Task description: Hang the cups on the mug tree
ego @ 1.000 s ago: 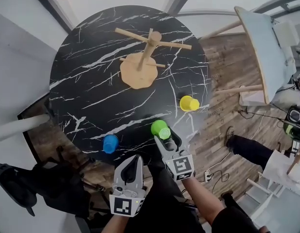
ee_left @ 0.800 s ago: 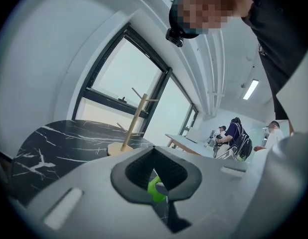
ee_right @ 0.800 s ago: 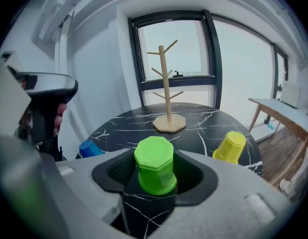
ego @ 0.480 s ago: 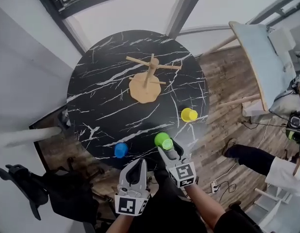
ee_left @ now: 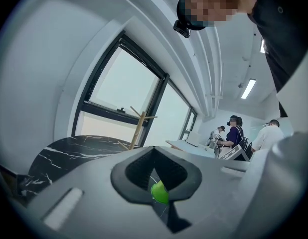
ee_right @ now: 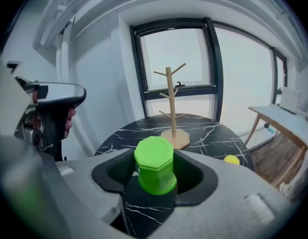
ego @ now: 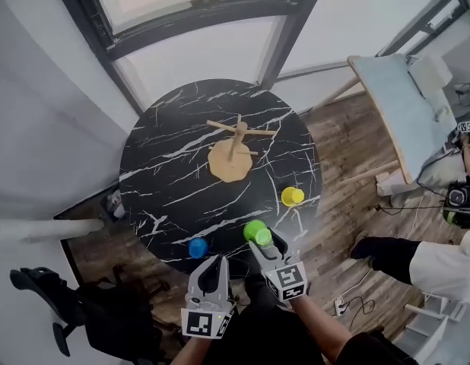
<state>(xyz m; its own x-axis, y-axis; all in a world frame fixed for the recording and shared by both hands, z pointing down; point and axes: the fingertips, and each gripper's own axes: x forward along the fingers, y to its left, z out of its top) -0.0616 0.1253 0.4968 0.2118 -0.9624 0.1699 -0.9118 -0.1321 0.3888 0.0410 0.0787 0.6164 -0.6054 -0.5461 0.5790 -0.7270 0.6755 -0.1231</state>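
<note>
Green cup: glossy plastic, faceted, closed end up, clamped between ribbed black pads of right gripper, at 5 o'clock of round black white-veined marble table. Wooden mug tree, slanted pegs, near centre. Yellow cup at 4, blue cup at 7. Left gripper closed, empty.

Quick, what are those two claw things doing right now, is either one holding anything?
Left gripper: closed, holding nothing.
Right gripper: closed on the green cup.
</note>
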